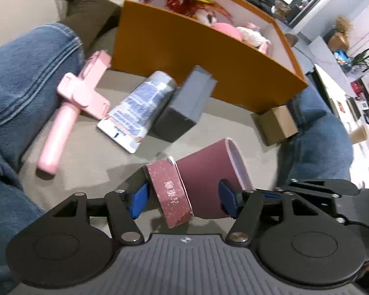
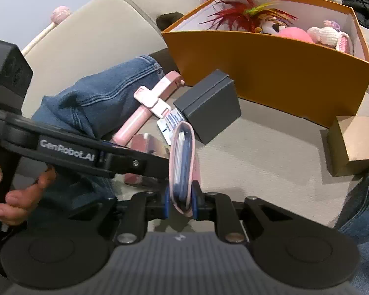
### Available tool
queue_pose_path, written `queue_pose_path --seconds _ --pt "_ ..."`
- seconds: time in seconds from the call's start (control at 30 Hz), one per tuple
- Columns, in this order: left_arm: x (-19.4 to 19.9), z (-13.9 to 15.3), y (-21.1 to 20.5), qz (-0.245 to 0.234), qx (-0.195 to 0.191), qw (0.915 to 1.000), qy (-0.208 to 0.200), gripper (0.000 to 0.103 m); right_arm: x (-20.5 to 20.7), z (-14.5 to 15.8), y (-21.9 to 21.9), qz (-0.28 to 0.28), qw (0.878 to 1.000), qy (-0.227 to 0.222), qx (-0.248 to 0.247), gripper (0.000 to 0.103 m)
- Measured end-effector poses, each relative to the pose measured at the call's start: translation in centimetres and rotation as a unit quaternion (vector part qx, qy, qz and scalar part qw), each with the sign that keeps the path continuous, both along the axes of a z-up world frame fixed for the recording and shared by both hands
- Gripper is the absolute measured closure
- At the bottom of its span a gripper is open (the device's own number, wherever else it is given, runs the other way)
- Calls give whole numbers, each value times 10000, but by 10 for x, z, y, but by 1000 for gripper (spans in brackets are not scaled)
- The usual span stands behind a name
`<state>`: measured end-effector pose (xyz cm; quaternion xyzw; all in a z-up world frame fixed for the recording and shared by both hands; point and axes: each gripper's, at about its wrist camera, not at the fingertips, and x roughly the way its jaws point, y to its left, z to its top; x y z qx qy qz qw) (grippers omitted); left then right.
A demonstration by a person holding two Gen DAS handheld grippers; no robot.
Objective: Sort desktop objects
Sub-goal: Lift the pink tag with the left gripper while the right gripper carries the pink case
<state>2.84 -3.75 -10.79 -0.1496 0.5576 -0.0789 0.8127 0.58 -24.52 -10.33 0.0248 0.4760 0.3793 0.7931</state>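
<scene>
A maroon sleeve box (image 1: 209,172) with a speckled band around it lies between the pads of my left gripper (image 1: 183,196), whose jaws stand wide on either side of it. My right gripper (image 2: 180,200) is shut on the open end of the same box (image 2: 183,162), seen edge-on with a pink rim and blue contents. The left gripper's arm (image 2: 69,152) crosses the right wrist view. An orange box (image 1: 196,56) with plush toys stands behind; it also shows in the right wrist view (image 2: 270,78).
On the beige cushion lie a pink selfie stick (image 1: 69,113), a white-blue tube (image 1: 140,108), a dark grey box (image 1: 184,103) and a small cardboard box (image 1: 275,123). Denim-clad legs (image 1: 19,78) flank both sides.
</scene>
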Motion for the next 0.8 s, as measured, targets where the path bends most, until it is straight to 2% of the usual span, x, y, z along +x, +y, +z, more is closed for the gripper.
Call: queue_pose_path --seconds 0.07,0.23,0.33,0.43,0.6,0.8 --pt "-1 -3 3 47 40 10000 61 31 -2 0 3 44 9999 -64 -91 85" --pt "-4 -2 6 77 186 9998 43 61 -2 2 5 109 9996 -176 -200 82" --pt "-5 2 5 34 318 9995 -41 67 0 4 4 119 9995 -247 -178 79" --pt "-5 3 5 14 354 9994 -55 69 1 6 4 128 9992 -313 -203 79" --pt "-6 11 7 30 460 9987 -204 77 4 7 2 117 9992 -312 -234 86" --pt "-7 44 13 -132 413 9972 -601 78 11 37 -13 -36 9986 -508 112 86"
